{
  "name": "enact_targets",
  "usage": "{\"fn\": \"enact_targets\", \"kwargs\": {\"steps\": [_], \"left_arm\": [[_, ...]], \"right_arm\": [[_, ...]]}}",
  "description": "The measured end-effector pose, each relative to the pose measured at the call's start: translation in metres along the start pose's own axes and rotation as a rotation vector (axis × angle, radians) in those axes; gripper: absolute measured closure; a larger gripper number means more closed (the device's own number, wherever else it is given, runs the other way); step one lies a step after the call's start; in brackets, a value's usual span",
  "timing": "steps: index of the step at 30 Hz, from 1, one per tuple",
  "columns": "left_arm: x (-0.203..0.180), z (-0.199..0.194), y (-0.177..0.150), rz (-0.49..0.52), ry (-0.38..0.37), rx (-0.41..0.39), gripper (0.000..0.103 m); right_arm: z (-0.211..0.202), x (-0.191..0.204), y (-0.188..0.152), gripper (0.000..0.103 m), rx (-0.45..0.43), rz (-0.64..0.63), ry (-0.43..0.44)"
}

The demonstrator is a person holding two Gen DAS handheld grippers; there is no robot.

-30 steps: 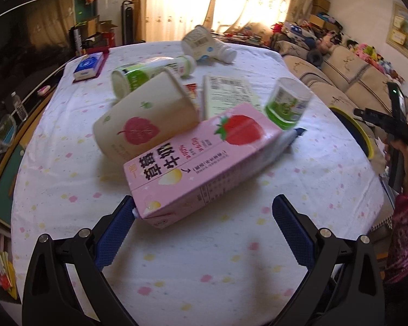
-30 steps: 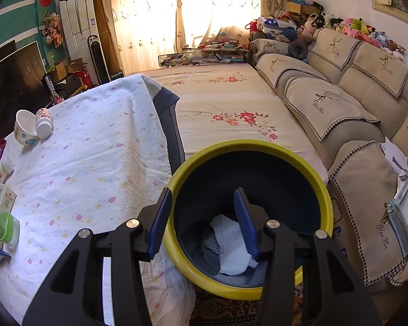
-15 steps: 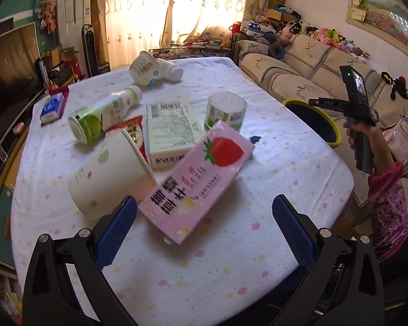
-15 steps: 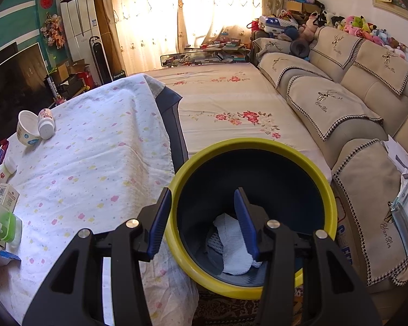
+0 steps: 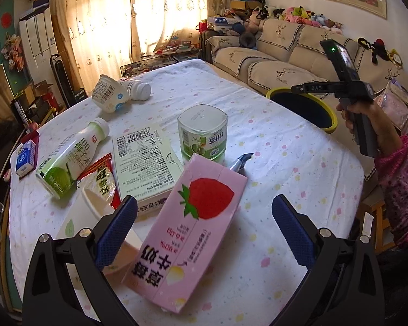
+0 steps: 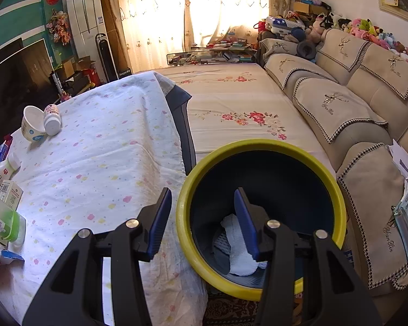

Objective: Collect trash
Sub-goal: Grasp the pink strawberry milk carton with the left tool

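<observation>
I see the table (image 5: 299, 163) under its dotted cloth, whose near right stretch lies bare up to the edge. The yellow-rimmed bin (image 6: 261, 146) stands just off that edge; its lower rim is cut off behind my right gripper (image 6: 202, 221), spread and empty above the white tissue (image 6: 239, 255). The pink strawberry carton (image 5: 187, 231) lies between my left gripper's (image 5: 202, 228) wide-spread pads, untouched. The paper cup (image 5: 79, 217) is half hidden behind the left finger.

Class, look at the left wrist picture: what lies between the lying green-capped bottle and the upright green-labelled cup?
In the left wrist view, a flat cream box, barcode side up, lies between the bottle and the cup on the tablecloth.
</observation>
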State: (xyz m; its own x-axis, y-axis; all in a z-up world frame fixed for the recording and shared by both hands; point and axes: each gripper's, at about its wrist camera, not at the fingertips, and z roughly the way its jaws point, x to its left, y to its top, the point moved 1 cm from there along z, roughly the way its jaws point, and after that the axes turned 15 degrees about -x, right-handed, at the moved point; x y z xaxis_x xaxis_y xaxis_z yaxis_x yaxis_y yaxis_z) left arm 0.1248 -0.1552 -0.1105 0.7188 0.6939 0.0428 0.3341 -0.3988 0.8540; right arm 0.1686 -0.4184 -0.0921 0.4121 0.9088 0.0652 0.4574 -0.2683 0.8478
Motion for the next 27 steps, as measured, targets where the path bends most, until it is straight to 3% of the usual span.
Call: {"fn": "enact_targets", "kwargs": {"steps": [4,8,13,16,27], "left_arm": [[0.0,0.014,0.001,0.007,0.006,0.028,0.012],[0.005,0.029,0.0,-0.017,0.015,0.06,0.028],[0.008,0.036,-0.003,-0.026,0.025,0.076,0.036],[0.014,0.036,-0.002,-0.054,0.041,0.073,0.048],[0.021,0.007,0.019,-0.121,0.089,-0.005,0.05]], "right_arm": [[0.0,0.0,0.0,0.057,0.002,0.0,0.002],[0.0,0.0,0.0,0.057,0.003,0.0,0.002],[0.001,-0.001,-0.001,0.057,0.003,0.002,0.001],[0.001,-0.001,-0.001,0.057,0.002,0.002,0.005],[-0.008,-0.001,0.001,0.057,-0.015,0.007,0.02]]}}
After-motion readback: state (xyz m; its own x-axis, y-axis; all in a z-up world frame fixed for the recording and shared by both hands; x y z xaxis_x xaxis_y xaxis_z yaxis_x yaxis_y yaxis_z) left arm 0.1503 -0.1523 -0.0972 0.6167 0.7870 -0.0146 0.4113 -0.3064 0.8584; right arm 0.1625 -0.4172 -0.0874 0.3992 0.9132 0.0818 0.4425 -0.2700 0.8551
